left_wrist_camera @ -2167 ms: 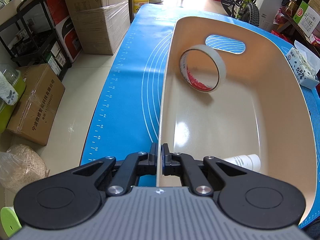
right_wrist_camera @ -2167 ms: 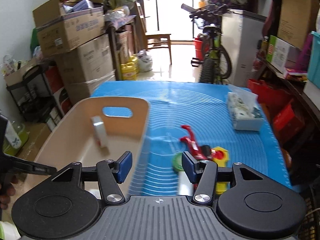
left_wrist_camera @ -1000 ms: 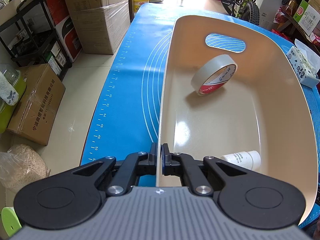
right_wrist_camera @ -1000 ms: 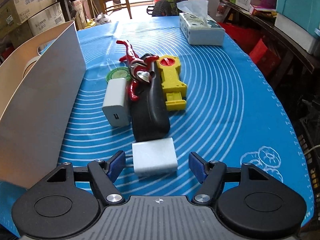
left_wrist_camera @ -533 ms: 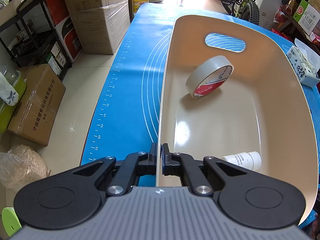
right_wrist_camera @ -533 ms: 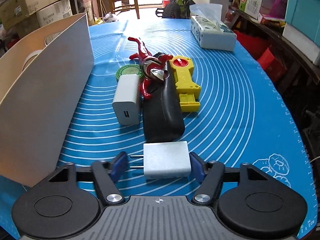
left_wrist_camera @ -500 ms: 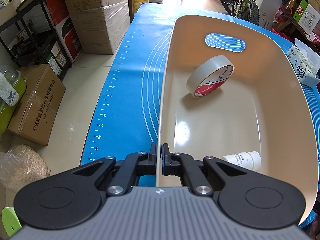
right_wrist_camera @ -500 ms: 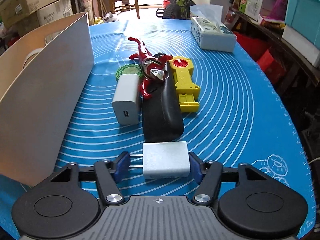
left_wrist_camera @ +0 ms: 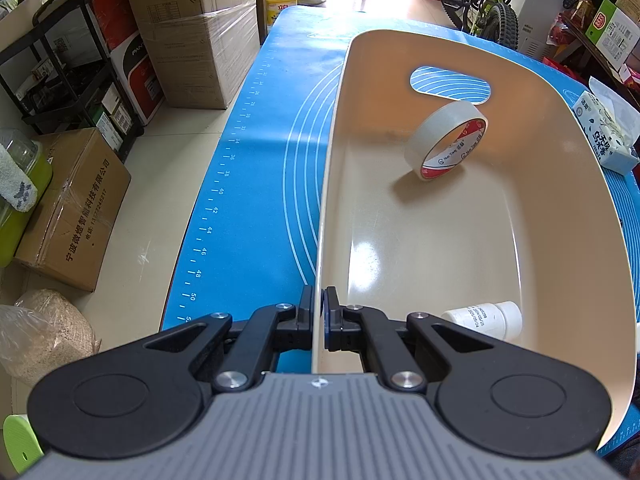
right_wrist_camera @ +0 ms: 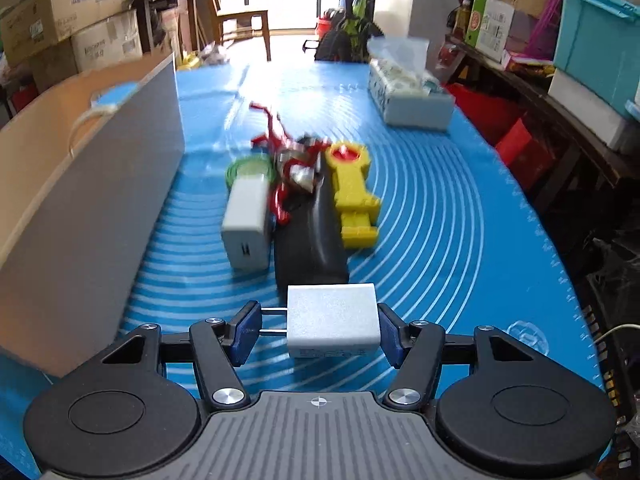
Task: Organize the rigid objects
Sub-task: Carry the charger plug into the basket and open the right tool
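Two metal prongs stick out of the white charger block [right_wrist_camera: 333, 322] toward the left pad, and the right gripper [right_wrist_camera: 318, 330] pinches that block prongs-to-back between its blue pads. Just ahead of the fingertips lies a black case [right_wrist_camera: 310, 248], with a second white charger [right_wrist_camera: 246, 224] to its left, a red figure [right_wrist_camera: 288, 152] and a green disc [right_wrist_camera: 240, 168] farther ahead, and a yellow toy [right_wrist_camera: 354, 196] to its right, all on the blue mat [right_wrist_camera: 440, 208]. A tissue box [right_wrist_camera: 408, 96] sits far ahead on the right. The left gripper [left_wrist_camera: 319, 316] is pressed together on the near rim of the beige bin [left_wrist_camera: 560, 184]. Inside the bin, a tape roll [left_wrist_camera: 446, 140] leans ahead, and a small white bottle [left_wrist_camera: 484, 316] lies just right of the fingers.
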